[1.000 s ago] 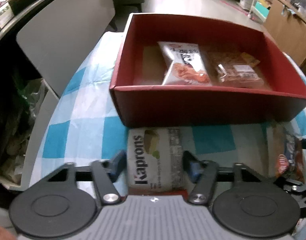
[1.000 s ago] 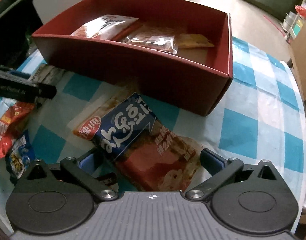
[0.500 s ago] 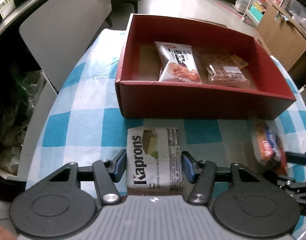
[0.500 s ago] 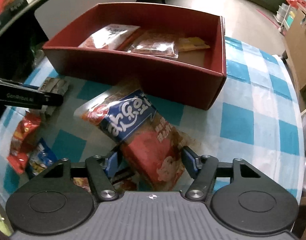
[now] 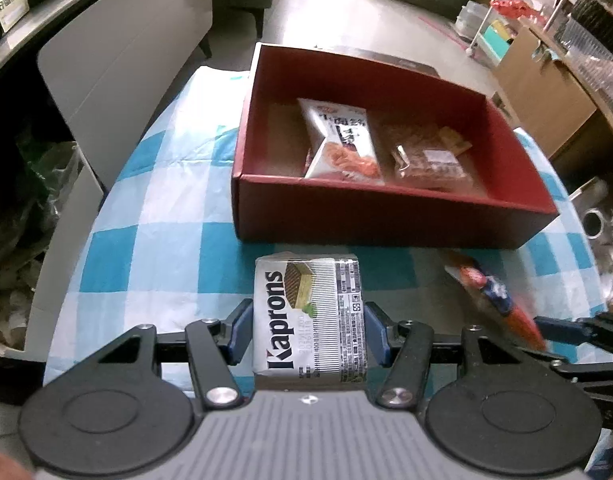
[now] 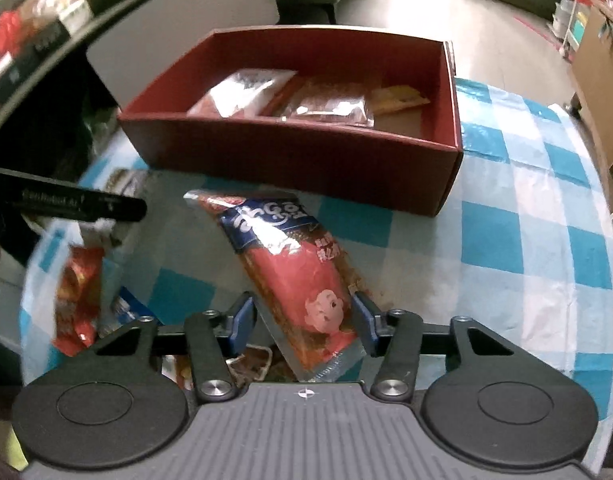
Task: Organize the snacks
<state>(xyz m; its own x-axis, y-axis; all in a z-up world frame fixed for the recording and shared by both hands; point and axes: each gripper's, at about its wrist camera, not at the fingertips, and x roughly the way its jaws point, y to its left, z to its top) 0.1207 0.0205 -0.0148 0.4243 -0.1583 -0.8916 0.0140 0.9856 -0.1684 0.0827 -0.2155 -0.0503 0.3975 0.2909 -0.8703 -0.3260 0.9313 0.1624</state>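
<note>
Over the checked tablecloth (image 5: 170, 248), just short of the red box (image 5: 386, 220), the left gripper (image 5: 308, 330) clamped the Kaprons wafer pack (image 5: 310, 316). The right gripper (image 6: 302, 326) had just been closing and pinched a red-and-blue snack pouch (image 6: 294, 264). Both packs looked lifted; next came carrying them over the near wall and releasing inside.

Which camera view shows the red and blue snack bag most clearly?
The right wrist view: the red and blue snack bag lies lengthwise between the right gripper fingers, print visible. The left wrist view shows it only blurred, at the right edge.
</note>
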